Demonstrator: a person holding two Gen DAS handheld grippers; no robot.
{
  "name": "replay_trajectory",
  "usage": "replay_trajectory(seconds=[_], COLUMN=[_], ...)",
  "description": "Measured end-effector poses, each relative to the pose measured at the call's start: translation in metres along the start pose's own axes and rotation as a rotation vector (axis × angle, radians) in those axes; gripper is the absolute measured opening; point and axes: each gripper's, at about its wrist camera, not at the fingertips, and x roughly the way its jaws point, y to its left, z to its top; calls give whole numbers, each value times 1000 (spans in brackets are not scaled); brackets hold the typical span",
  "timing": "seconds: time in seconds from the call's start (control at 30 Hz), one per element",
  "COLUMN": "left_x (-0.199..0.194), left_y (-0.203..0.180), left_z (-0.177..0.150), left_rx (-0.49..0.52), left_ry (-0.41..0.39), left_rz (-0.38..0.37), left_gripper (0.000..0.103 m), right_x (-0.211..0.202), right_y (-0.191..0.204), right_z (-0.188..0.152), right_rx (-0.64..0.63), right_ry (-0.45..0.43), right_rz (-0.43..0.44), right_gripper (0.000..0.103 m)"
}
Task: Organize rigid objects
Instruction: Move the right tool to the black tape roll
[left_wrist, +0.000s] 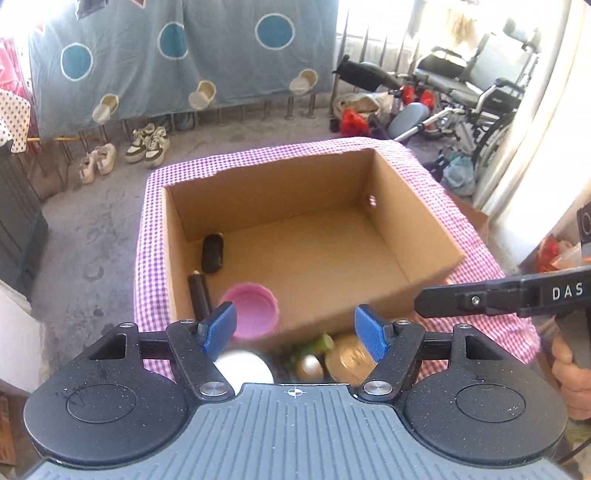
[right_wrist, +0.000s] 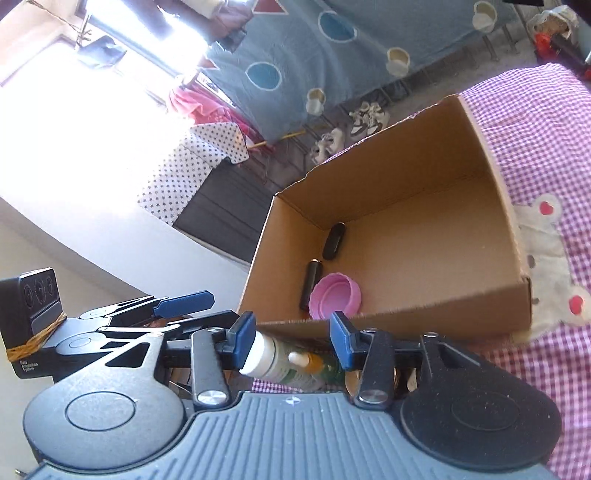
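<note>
An open cardboard box (left_wrist: 413, 225) stands on a pink checked cloth (left_wrist: 147, 229). Inside lie a pink lid (left_wrist: 255, 310), a black oval case (left_wrist: 213, 253) and a black stick (left_wrist: 199, 295). In front of the box lie a white round object (left_wrist: 243, 369), a gold ball (left_wrist: 309, 367), a gold lid (left_wrist: 351, 363) and something green (left_wrist: 317, 343). My left gripper (left_wrist: 295, 326) is open above these. My right gripper (right_wrist: 291, 341) is open over a white-capped bottle (right_wrist: 273, 362) and a small dropper bottle (right_wrist: 306, 360). The box (right_wrist: 491, 184) and pink lid (right_wrist: 334, 295) show beyond.
The right gripper's arm (left_wrist: 509, 295) reaches in at the right of the left wrist view. Shoes (left_wrist: 147, 146), a hanging blue sheet (left_wrist: 184, 55) and a wheelchair (left_wrist: 480, 92) stand on the floor beyond. A teddy print (right_wrist: 543, 258) marks the cloth.
</note>
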Motion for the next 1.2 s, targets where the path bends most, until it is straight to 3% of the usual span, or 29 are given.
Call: replay_trajectory(seconds=[0.27, 0.43, 0.63, 0.9, 1.2], left_x=[10, 29, 51, 67, 92], left_y=[-36, -52, -64, -77, -79], left_z=[-67, -95, -111, -127, -123], left_rx=[15, 20, 51, 144, 164], left_ry=[17, 59, 53, 47, 62], left_rz=[-87, -118, -42, -8, 3], left_gripper=[74, 76, 76, 76, 74], right_x=[-19, -17, -10, 12, 45], right_y=[-38, -55, -58, -63, -59], right_z=[-86, -108, -117, -118, -108], right_rx=[147, 222, 196, 159, 103], right_ry=[-49, -37, -16, -3, 24], right_rz=[-25, -12, -91, -115, -153], right_gripper=[52, 52, 52, 52, 52])
